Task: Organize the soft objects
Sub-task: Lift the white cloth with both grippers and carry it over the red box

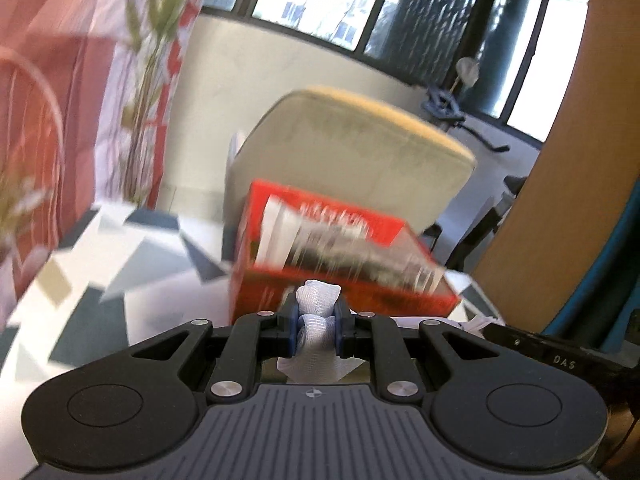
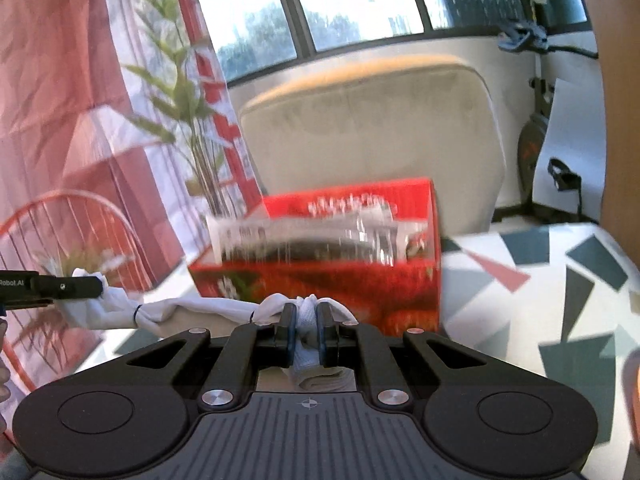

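Two grippers each pinch one end of the same white cloth (image 2: 192, 308). The left gripper (image 1: 316, 322) has its jaws closed tight on a bunched bit of the cloth. The right gripper (image 2: 307, 322) has its jaws closed tight on the other end. In the right wrist view the cloth hangs like a twisted rope between the two, and the tip of the left gripper shows at the far left.

The cloth is held up in the air, just in front of the red box (image 2: 320, 280). The box sits on a table (image 2: 560, 300) with a cover of grey and pink shapes. Something dark and shiny is inside the box, but the picture is too blurry to say what. Behind the box stands a pale chair (image 2: 372, 128). To the left of the box are a green plant (image 2: 184, 92) and a red curtain (image 2: 52, 80).

I think the job is only partly done. The cloth is picked up, but it is not folded or put away yet. It may go into the box next.
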Demonstrator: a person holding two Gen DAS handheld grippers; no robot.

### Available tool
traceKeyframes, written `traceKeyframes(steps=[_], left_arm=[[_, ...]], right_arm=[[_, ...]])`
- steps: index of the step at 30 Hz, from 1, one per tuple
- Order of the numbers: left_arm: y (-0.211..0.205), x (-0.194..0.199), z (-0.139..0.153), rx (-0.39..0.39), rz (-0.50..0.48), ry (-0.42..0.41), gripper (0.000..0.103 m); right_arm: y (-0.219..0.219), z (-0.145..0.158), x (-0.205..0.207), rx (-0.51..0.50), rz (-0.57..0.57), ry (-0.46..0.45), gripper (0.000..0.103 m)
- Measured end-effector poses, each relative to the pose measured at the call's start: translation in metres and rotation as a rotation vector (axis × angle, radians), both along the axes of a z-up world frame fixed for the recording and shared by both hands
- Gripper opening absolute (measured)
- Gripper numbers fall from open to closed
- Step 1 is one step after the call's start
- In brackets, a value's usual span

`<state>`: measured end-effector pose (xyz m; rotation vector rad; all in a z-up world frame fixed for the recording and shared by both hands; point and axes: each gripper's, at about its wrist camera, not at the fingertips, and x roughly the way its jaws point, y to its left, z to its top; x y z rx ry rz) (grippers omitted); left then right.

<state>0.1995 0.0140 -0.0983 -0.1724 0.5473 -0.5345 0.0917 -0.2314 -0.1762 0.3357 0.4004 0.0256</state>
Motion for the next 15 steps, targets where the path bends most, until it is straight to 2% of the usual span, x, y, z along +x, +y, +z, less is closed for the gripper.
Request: traceKeyframes(steps=[3,9,15], left_arm=[[-0.008,0.006,0.020,-0.019,-0.009,-0.032,0.018],[-0.031,0.029,0.057,-0.008,0.000,-0.143,0.018],[-0.059,0.066,0.082,0.067,0.015,-0.242,0.018]], right_arm=[[-0.007,0.017,0.006,-0.001,-0.011,-0.038,0.010],[-0.025,0.056,0.022,-0.034,-0.031,-0.121,0.009],[-0.039,0.085,0.056,-0.115,-0.047,-0.156,0.009]])
